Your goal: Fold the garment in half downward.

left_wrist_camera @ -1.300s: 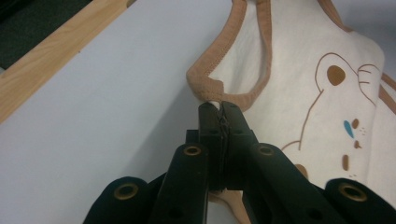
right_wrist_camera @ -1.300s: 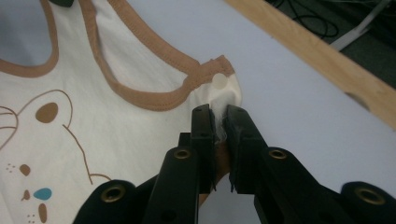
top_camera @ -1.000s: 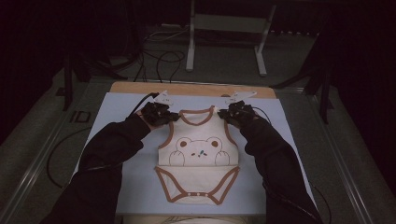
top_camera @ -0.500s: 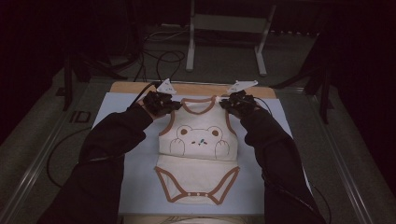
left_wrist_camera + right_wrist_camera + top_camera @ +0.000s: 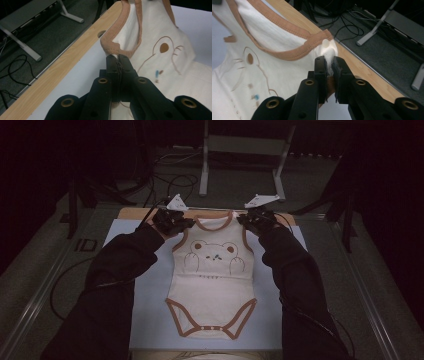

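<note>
A cream baby bodysuit (image 5: 212,280) with brown trim and a bear drawing lies front-up on the pale blue mat (image 5: 150,305). Its top end is raised off the mat by both shoulders. My left gripper (image 5: 186,224) is shut on the left shoulder strap (image 5: 113,47), its jaws pinching the brown trim. My right gripper (image 5: 246,220) is shut on the right shoulder strap (image 5: 325,50), with cream cloth bunched between its jaws and a small white snap just above them. The lower part, with the leg openings and snaps (image 5: 212,327), rests flat near the front edge.
The mat covers a wooden tabletop (image 5: 135,212) whose far edge shows as a light strip. Beyond it are the grey floor, black cables (image 5: 170,182) and a metal stand's legs (image 5: 240,165). The person's dark sleeves (image 5: 115,285) flank the garment.
Both grippers have risen and moved toward the far edge, taking the bodysuit's shoulders with them. The garment has stretched out lengthwise and its top end has lifted.
</note>
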A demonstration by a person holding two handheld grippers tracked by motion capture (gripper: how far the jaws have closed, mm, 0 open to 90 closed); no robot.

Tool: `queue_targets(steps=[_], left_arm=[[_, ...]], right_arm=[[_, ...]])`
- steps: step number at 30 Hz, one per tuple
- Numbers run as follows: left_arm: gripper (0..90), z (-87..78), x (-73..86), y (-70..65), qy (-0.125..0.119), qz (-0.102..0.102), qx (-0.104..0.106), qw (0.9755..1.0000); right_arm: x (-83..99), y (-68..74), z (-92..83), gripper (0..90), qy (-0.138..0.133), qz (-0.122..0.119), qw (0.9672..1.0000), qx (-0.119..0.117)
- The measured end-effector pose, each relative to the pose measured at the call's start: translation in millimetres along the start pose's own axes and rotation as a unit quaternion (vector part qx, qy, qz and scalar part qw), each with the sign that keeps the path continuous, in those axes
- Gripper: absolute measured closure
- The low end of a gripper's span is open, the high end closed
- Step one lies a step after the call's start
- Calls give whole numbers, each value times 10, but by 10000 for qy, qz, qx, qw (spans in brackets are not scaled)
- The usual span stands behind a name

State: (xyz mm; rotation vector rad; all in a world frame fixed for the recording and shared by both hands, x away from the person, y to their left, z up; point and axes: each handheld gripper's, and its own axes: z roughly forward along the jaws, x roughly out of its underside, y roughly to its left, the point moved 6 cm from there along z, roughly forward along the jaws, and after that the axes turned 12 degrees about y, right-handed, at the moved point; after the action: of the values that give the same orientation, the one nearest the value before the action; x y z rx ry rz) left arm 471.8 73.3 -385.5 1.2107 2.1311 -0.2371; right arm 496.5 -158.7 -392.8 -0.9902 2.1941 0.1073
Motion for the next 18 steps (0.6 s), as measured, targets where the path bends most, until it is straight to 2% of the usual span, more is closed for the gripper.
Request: queue_targets(steps=[6,8,11,18], left_arm=[[896,-13,29,7,-14,0,-41,10000],[896,-10,57,-14,-44,-42,2,10000],[896,-18,105,-81,-97,-52,126,9999],[896,-76,227,-272,-144,90,347,9993]], right_arm=[[-10,33,7,824,-42,-23,10000,28],[7,56,0,824,-74,-15,10000,49],[36,113,-38,824,-153,2,9999,-7],[209,318,-118,824,-207,-153,9997,-51]])
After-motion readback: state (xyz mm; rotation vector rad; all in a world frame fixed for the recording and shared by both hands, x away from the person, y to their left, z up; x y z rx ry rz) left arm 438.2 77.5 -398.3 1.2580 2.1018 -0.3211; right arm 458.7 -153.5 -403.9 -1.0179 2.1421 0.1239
